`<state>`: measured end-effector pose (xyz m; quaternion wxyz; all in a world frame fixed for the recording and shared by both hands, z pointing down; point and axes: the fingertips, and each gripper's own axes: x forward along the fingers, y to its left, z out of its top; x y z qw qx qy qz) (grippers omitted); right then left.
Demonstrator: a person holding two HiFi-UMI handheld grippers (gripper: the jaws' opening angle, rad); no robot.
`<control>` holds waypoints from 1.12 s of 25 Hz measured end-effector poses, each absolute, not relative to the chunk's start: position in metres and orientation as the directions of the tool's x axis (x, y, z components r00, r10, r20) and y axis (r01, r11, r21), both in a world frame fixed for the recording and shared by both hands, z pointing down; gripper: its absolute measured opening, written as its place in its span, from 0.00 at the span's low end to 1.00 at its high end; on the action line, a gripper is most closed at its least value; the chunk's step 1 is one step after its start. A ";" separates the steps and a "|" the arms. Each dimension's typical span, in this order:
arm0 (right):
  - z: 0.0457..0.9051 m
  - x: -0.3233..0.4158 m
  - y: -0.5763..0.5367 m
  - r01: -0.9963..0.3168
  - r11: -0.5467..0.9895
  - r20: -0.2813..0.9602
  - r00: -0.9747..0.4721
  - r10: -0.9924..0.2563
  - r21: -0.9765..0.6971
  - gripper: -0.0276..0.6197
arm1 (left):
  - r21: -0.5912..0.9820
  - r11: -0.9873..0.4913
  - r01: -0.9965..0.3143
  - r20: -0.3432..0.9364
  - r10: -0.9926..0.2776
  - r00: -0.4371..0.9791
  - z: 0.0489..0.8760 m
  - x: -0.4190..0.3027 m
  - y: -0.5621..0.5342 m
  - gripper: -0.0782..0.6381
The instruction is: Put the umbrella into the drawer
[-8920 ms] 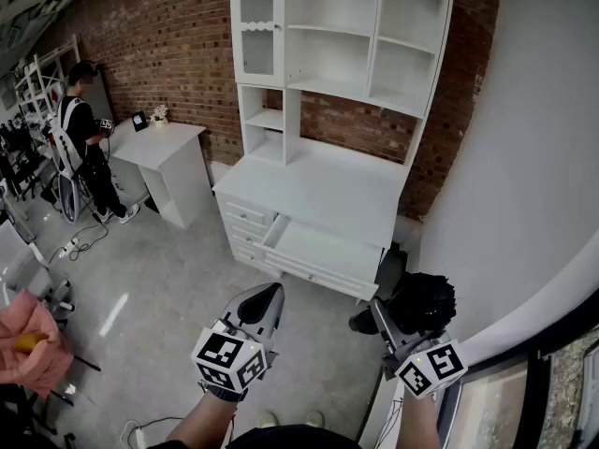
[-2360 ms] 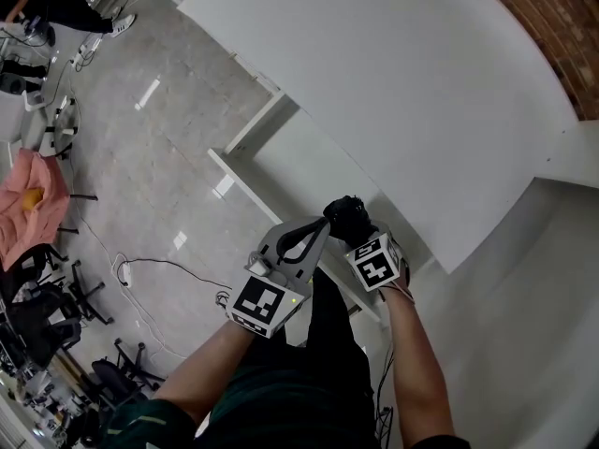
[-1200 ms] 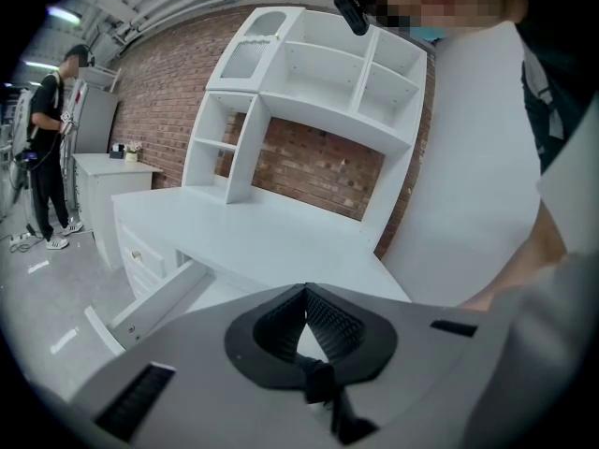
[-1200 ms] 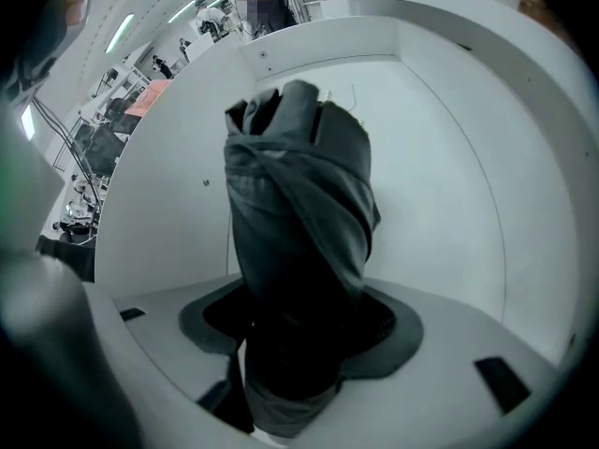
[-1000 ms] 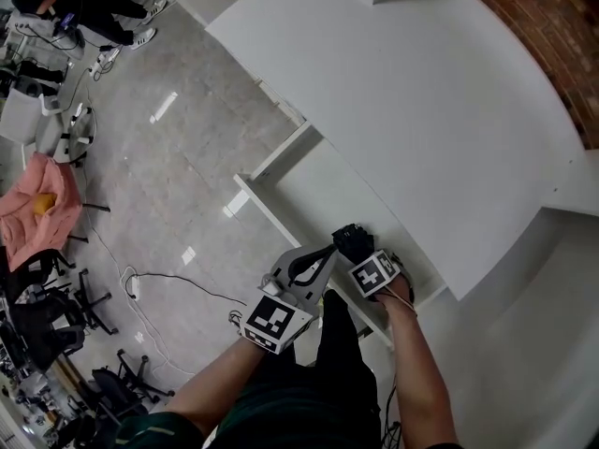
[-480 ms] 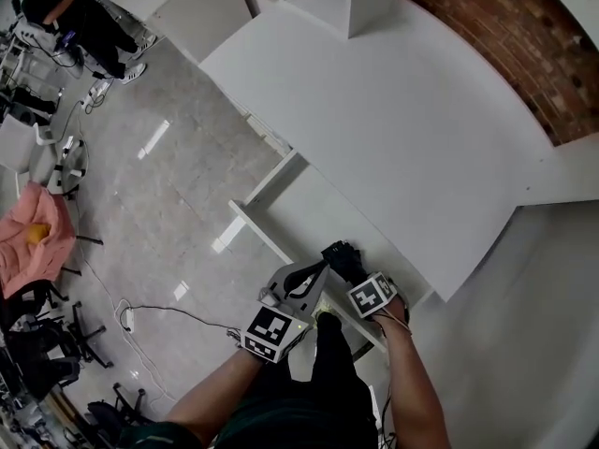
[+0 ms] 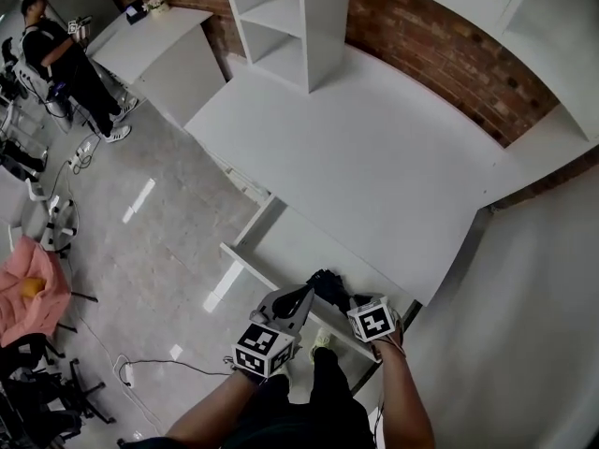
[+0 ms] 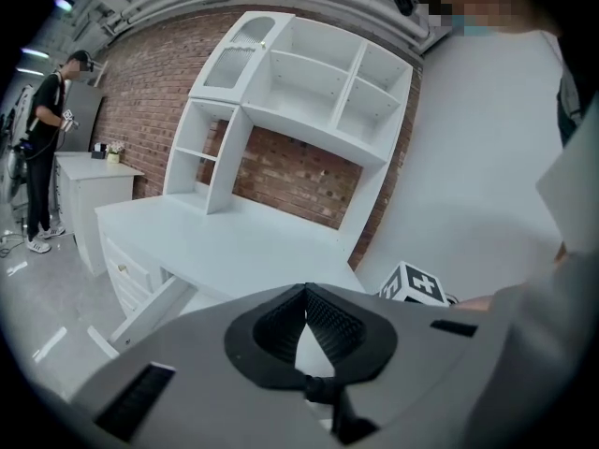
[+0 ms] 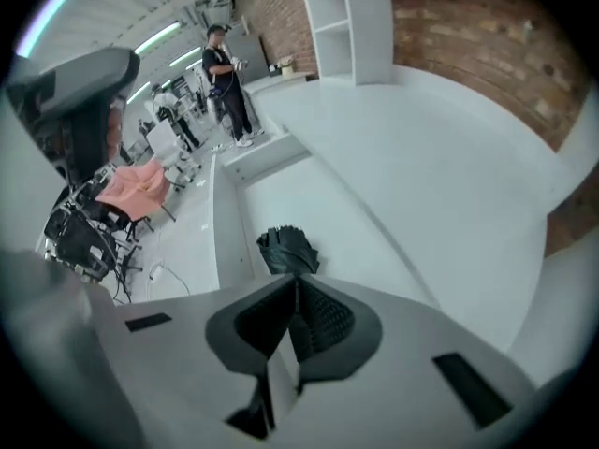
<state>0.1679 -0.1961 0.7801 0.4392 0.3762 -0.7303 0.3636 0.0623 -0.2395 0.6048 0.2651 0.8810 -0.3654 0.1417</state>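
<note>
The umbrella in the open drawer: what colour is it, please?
The umbrella is black, clearest in the right gripper view.

Brick wall (image 7: 440, 54) behind white shelving (image 7: 281, 12), standing person (image 7: 67, 56) beside small white table (image 7: 154, 52), pink cloth (image 7: 26, 293) lower left.

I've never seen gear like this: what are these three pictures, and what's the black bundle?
A person holds a gripping tool in each hand; there is no robot. One picture comes from a camera on their head, looking down at a white desk with an open drawer. The other two come from cameras on the left tool and right tool, looking along their jaws. The black bundle is a folded umbrella lying in the drawer. Both tools are shut on nothing; the right one's jaws have just been closing.
</note>
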 end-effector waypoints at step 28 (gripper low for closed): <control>0.493 0.154 -0.193 -0.964 0.235 0.466 -0.266 -0.844 -0.125 0.05 | 0.395 -0.610 -0.687 0.296 -0.623 0.724 0.451 0.012 -0.207 0.12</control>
